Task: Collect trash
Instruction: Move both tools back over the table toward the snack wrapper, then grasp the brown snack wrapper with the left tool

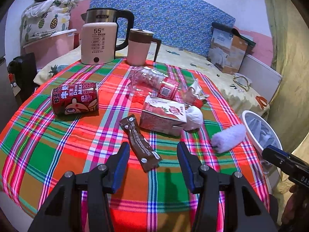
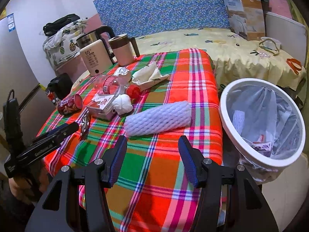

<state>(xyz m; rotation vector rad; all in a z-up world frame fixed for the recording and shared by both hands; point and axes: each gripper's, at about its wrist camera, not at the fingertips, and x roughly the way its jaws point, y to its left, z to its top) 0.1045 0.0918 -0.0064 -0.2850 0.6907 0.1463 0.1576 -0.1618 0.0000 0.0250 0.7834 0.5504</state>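
Observation:
Trash lies on a plaid tablecloth (image 1: 48, 154). A brown snack wrapper (image 1: 140, 143) lies just ahead of my open, empty left gripper (image 1: 153, 152). Beyond it are a strawberry milk carton (image 1: 163, 116), a crumpled white tissue (image 1: 194, 117), a red drink can (image 1: 75, 98) on its side, and a clear plastic bottle (image 1: 154, 83) with a red cap. A white foam net sleeve (image 2: 158, 118) lies just ahead of my open, empty right gripper (image 2: 152, 147). A white-rimmed bin (image 2: 226, 116) with a liner stands right of the table.
A cream kettle (image 1: 98, 42) and a pink mug (image 1: 140, 47) stand at the table's far edge. A folded cloth (image 2: 150, 75) lies near them. A bed (image 2: 231, 54) with a yellow sheet and a box (image 2: 245, 13) is behind. A fridge (image 2: 11, 67) stands at left.

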